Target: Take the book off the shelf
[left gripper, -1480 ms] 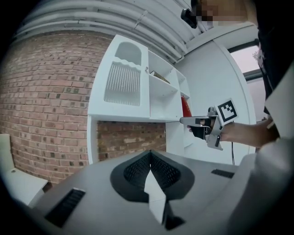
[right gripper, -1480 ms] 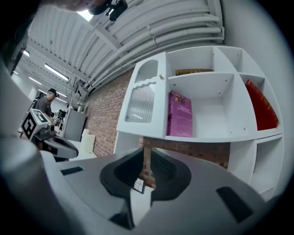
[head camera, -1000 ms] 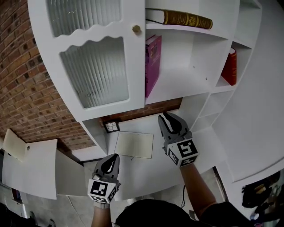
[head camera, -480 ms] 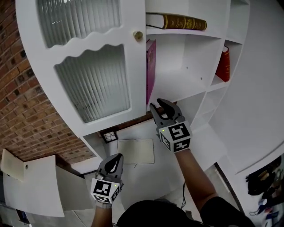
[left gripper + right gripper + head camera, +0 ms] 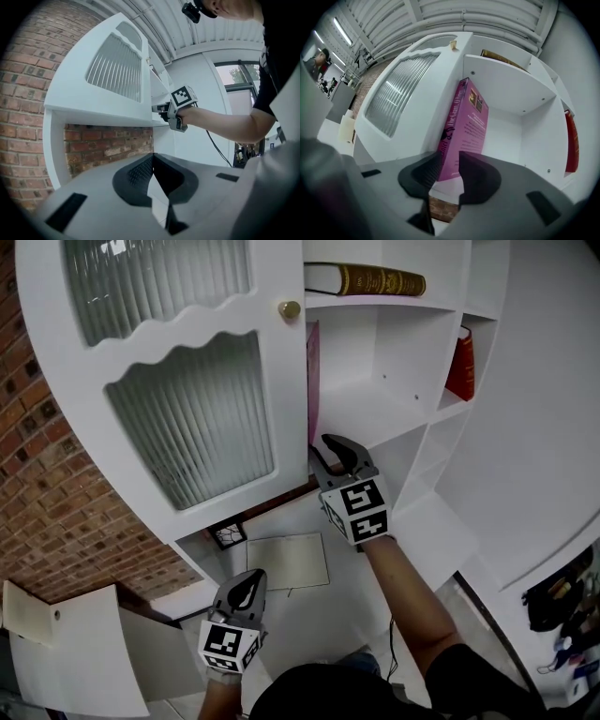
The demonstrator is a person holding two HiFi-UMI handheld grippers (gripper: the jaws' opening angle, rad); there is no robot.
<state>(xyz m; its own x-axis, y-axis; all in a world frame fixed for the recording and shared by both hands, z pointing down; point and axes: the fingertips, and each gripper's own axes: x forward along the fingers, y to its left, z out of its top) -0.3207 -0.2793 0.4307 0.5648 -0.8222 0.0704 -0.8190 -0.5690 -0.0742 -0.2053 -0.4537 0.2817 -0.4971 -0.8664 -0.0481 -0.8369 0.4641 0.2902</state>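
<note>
**Right gripper lining up on the magenta book's lower spine corner**

The left gripper (image 5: 246,579) is hanging low, nearest the person. Its jaws are pressed together on nothing, so it looks to be idling clear of the reach. A pale notebook (image 5: 286,562) is lying on the counter just ahead of it.

The right gripper (image 5: 326,448) is pointing level into the open cubby. Its jaws have just been opening and are standing partly spread. The magenta book (image 5: 464,126) is standing on end at the cubby's left side. Its lower spine corner is sitting in the gap between those jaws, and the pads are not looking pressed on it yet. My read is that the jaws are spreading to straddle the spine for a pinch and pull.

The ribbed-glass cabinet door (image 5: 187,409) is crowding in just left of the right gripper, leaving that side's jaw little room, so a snag is likely there. The shelf board (image 5: 375,413) is running just under the jaws.

Farther up, a gold-stamped book (image 5: 375,280) is lying flat on the shelf above. Farther right, a red book (image 5: 459,362) is standing in the next cubby. Both are sitting well apart from the jaws and are not blocking anything.
</note>
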